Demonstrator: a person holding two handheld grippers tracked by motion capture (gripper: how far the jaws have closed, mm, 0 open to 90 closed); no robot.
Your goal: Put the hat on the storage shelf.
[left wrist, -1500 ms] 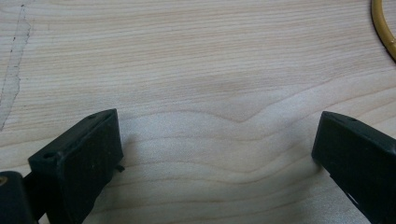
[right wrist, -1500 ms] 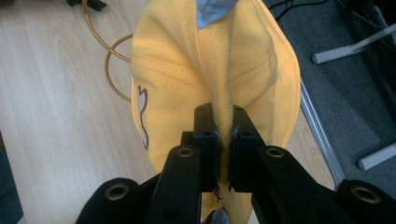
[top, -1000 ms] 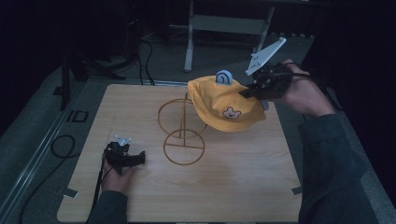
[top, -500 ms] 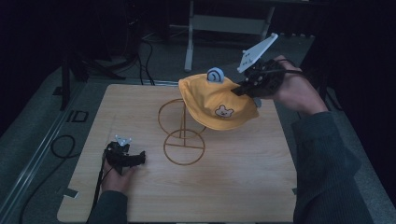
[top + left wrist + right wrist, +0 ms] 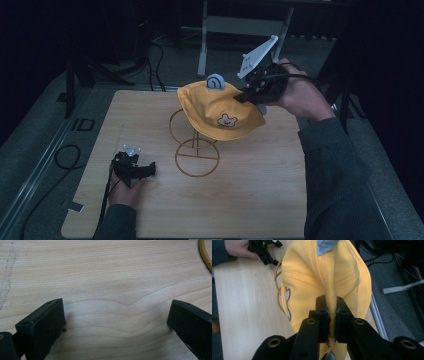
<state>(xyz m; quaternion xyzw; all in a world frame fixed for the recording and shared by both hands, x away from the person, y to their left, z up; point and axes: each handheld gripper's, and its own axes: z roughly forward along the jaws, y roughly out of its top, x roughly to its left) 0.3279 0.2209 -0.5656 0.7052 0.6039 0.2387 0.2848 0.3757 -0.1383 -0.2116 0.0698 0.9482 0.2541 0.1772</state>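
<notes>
Fabric of the yellow hat [image 5: 220,112] is pinched in a fold between the right gripper [image 5: 331,315] jaws, up right of centre in the high view, draped over the top of the gold wire stand [image 5: 194,145]. Lower left in that view, the left gripper [image 5: 137,170] rests on the wooden worktop [image 5: 250,200], jaws spread wide around nothing.

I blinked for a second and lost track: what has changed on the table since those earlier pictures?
The right gripper, shut on the yellow hat, carried it leftward, over the gold wire stand. The grip is unchanged. The left gripper kept resting open on the wooden table, and the stand stayed put.
</notes>
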